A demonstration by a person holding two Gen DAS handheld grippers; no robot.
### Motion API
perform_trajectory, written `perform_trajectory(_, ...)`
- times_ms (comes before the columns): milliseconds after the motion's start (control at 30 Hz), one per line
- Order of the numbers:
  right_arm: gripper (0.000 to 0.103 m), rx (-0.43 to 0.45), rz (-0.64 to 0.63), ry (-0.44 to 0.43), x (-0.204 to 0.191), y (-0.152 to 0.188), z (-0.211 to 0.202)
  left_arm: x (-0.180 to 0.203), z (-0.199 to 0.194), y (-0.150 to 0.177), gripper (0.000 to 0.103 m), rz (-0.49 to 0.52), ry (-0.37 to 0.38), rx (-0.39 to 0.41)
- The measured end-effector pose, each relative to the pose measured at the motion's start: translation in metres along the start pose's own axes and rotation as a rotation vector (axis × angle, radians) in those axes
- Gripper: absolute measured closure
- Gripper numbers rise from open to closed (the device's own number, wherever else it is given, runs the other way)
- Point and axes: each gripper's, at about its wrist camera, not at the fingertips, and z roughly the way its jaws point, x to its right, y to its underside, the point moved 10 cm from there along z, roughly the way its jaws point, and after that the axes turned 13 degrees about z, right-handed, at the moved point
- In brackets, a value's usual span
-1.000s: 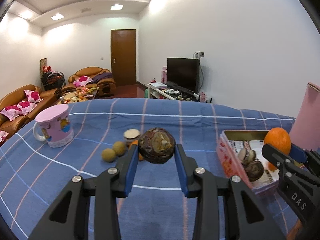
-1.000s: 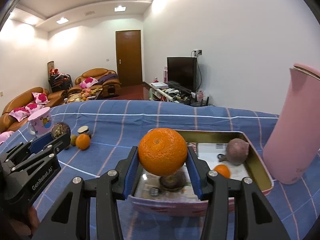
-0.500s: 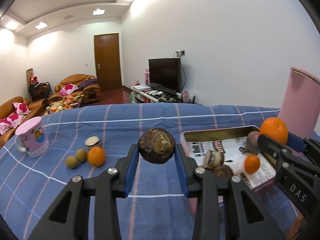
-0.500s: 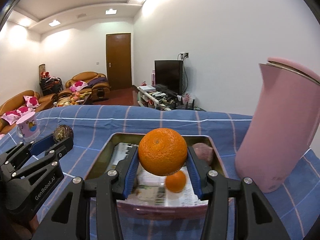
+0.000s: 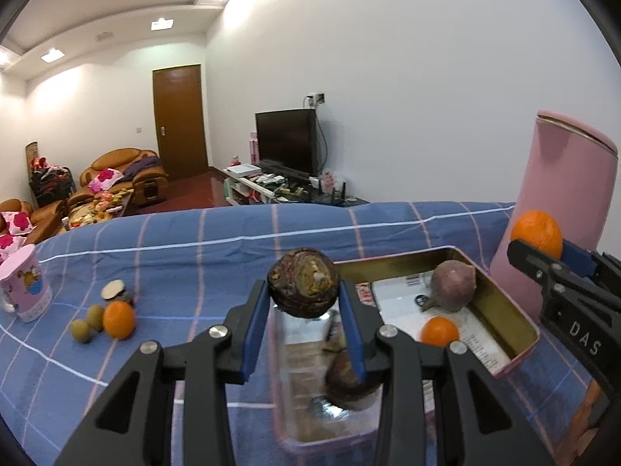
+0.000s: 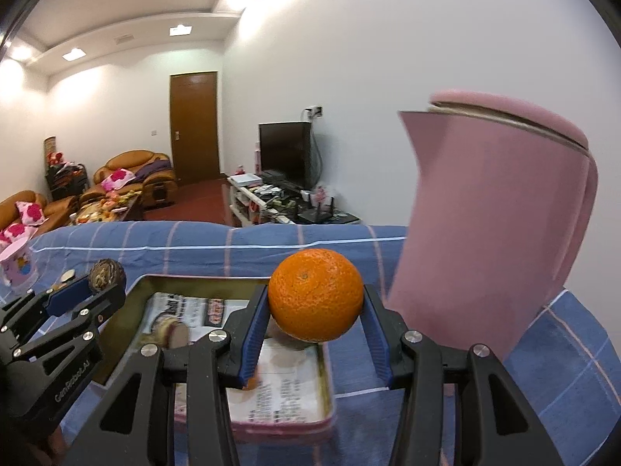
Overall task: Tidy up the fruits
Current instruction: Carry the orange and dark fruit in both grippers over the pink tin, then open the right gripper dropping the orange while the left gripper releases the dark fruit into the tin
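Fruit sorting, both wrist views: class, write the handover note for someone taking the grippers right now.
Left gripper: shut on a dark brown wrinkled fruit, held above the tin tray.
Right gripper: shut on a large orange, above the tray's far end, beside the pink jug.
Done: the tray already holds a purple fruit, a small orange and another dark fruit.
Left: release both held fruits into the tray, then fetch the loose orange and two small greenish fruits on the blue cloth.
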Motion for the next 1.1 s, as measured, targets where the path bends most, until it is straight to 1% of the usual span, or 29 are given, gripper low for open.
perform_trajectory(167,0.054,-0.021,0.011,0.025,0.01,0.0,0.011,0.021,0.014,-0.007,0.065,0.016,0.04,-0.021)
perform_trajectory(267,0.054,-0.053,0.021,0.014,0.012,0.003,0.018,0.031,0.019,-0.008,0.065,0.042,0.053,-0.04)
perform_trajectory(333,0.054,-0.074,0.019,0.011,0.01,0.007,0.021,0.034,0.023,-0.008,0.065,0.049,0.062,-0.051)
perform_trajectory(467,0.054,-0.123,-0.011,0.009,0.004,0.019,0.03,0.036,0.033,-0.002,0.065,0.046,0.074,-0.106)
perform_trajectory(600,0.054,-0.178,-0.015,-0.009,0.0,0.029,0.036,0.036,0.035,0.001,0.065,0.045,0.076,-0.128)
perform_trajectory(800,0.053,-0.215,-0.004,-0.042,-0.005,0.033,0.04,0.039,0.035,0.002,0.065,0.061,0.079,-0.137)
perform_trajectory(1100,0.052,-0.215,0.004,-0.056,-0.006,0.034,0.038,0.034,0.034,0.001,0.065,0.04,0.076,-0.136)
